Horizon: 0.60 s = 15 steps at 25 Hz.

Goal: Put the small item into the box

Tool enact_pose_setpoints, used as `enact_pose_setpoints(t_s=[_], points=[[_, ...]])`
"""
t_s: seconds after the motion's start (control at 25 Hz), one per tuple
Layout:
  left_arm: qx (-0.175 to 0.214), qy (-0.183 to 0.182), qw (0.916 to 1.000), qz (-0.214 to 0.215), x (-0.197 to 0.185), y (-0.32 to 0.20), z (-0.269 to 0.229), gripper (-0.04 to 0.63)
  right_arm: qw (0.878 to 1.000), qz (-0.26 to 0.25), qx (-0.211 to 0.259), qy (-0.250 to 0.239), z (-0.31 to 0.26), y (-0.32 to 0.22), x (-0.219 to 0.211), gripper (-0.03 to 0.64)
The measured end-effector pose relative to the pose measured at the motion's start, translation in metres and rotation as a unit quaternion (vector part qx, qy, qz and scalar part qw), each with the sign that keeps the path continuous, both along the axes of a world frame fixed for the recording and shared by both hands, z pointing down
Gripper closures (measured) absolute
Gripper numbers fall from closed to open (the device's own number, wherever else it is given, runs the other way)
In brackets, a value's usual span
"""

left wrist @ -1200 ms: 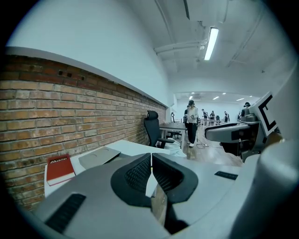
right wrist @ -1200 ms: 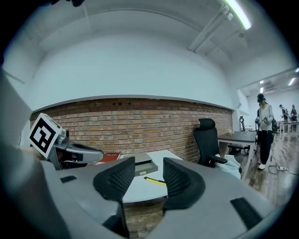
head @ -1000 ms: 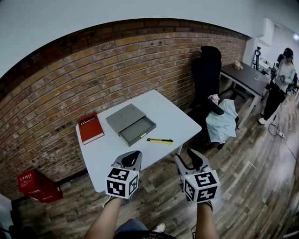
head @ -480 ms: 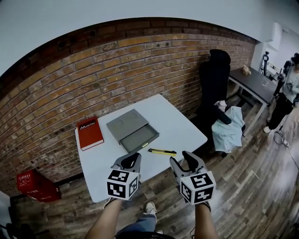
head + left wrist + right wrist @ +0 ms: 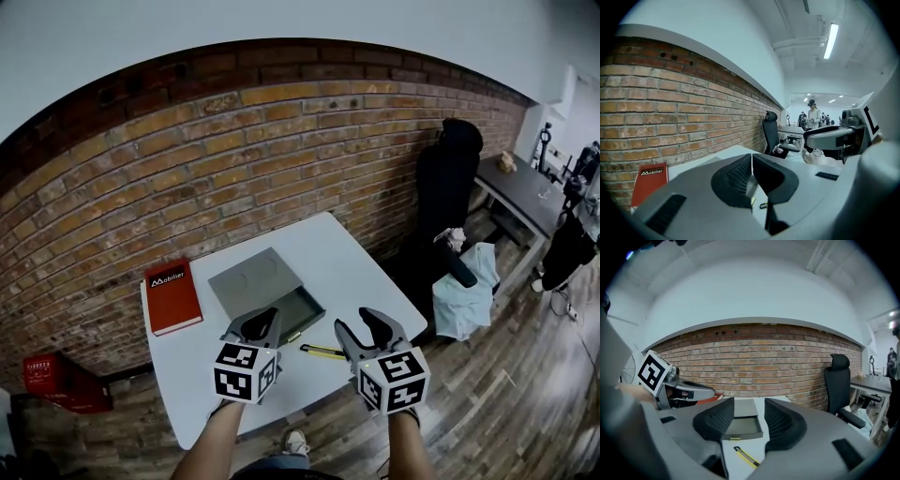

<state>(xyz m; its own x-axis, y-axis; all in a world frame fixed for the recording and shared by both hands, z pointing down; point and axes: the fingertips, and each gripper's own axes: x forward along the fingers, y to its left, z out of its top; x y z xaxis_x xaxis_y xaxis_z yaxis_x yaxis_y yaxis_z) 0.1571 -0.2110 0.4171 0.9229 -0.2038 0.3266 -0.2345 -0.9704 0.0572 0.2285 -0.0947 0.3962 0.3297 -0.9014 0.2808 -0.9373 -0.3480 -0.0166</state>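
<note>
I have both claws held above the near edge of the white tabletop (image 5: 349, 270). My left claw (image 5: 752, 157) has its jaws drawn together, with only a sliver between the dark pads and nothing gripped. My right claw (image 5: 749, 404) has its jaws well apart and is also empty. Through its gap I see the grey box (image 5: 745, 414) and, nearer to me, the yellow utility knife (image 5: 746, 457). The knife lies flat on the tabletop just in front of the box. It touches neither claw, and in the head view it sits between the two claws. The box's shallow drawer (image 5: 298, 309) is pulled out toward me, and what I can see of its inside is bare. A red book (image 5: 172, 297) lies flat to the left of the box, near the brick wall (image 5: 234, 159). A black office chair (image 5: 448, 187) stands past the right end of the tabletop, with a pale cloth (image 5: 466, 292) draped nearby.
</note>
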Motion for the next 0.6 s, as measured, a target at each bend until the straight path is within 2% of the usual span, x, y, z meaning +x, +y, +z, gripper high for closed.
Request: enact_pose_setpoints(t_s=[0.28, 0.6], points=[[-0.017, 0.006, 0.9997, -0.018, 0.025, -0.055, 0.001, 0.569, 1.0, -0.022, -0.009, 0.005, -0.008, -0.059, 0.029, 0.417], [-0.019, 0.008, 0.9982, -0.057, 0.018, -0.081, 0.0, 0.569, 0.998, -0.066, -0.014, 0.003, -0.005, -0.094, 0.029, 0.407]])
